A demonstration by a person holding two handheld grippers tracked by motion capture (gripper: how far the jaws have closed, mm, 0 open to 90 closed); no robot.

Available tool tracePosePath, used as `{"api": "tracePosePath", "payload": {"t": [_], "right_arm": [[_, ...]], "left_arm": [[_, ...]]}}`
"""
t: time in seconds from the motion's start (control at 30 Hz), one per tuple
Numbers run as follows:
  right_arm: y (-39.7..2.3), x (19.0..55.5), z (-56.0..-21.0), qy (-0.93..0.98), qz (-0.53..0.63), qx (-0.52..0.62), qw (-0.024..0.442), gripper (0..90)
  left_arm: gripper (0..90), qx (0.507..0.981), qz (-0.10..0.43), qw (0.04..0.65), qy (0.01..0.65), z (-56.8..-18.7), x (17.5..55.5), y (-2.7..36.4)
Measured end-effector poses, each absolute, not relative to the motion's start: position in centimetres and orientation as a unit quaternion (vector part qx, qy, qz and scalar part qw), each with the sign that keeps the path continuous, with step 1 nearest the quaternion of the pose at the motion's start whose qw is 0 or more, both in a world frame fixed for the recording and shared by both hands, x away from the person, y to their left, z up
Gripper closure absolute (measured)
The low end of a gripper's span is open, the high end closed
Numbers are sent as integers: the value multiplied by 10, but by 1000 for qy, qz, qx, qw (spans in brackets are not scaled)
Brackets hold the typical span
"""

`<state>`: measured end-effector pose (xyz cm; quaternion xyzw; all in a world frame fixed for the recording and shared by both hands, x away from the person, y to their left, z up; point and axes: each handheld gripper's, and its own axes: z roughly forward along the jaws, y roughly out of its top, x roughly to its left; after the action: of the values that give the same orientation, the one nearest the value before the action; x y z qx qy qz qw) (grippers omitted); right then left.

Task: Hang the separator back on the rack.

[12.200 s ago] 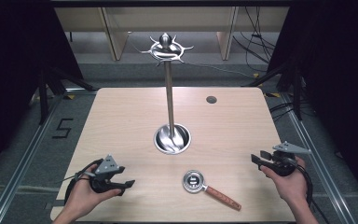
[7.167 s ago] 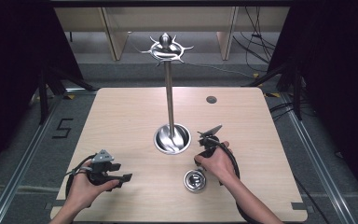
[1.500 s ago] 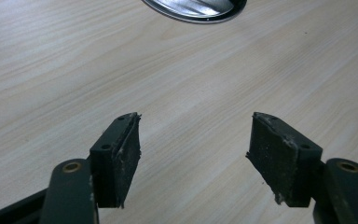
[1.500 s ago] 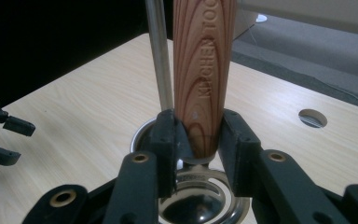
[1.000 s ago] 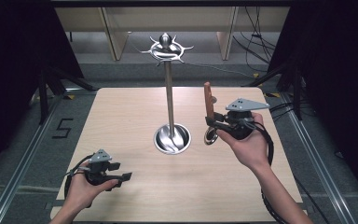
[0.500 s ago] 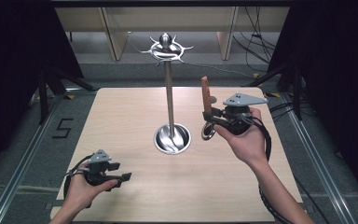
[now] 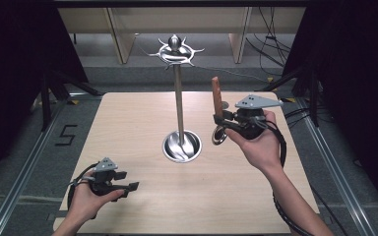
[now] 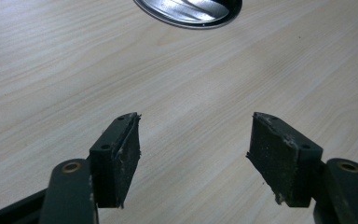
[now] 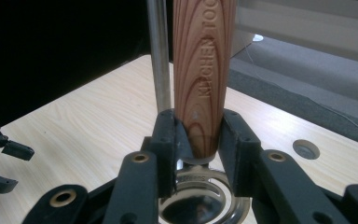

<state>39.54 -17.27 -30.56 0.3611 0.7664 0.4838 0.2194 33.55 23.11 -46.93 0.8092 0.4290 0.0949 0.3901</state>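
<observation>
Your right gripper (image 7: 220, 119) clenched the wooden-handled tool (image 7: 216, 101) at the stand's (image 7: 178, 98) three o'clock; your left gripper (image 7: 130, 188) rested released near the desk's (image 7: 128, 118) seven-o'clock edge.

Utensil (image 7: 216, 101) w/ reddish wood handle and round shiny metal head: held upright, handle up, head (image 7: 219, 135) down, right of frame centre in high view, raised off the light wood counter (image 7: 128, 128). Handle's lower end pinched in right tool (image 7: 220, 119); in right gripper view, "KITCHEN TOO…" lettering runs up the handle (image 9: 204, 70), ring-shaped steel head (image 9: 205, 203) hangs just below the jaws. Tall steel stand: thin pole (image 7: 178, 103) rises from round glossy base (image 7: 182, 146) at counter centre, hook crown w/ knob on top (image 7: 175, 49) at upper centre of frame. Utensil is just right of pole, near it, not touching; handle tip sits below the crown.
</observation>
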Motion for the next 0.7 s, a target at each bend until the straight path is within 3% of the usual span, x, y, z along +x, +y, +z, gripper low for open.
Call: {"api": "tracePosePath", "payload": {"t": [0.7], "right_arm": [[-165, 398, -295, 764, 491, 350, 229, 698]], "left_arm": [[322, 809, 95, 391, 428, -469, 335, 231]]}}
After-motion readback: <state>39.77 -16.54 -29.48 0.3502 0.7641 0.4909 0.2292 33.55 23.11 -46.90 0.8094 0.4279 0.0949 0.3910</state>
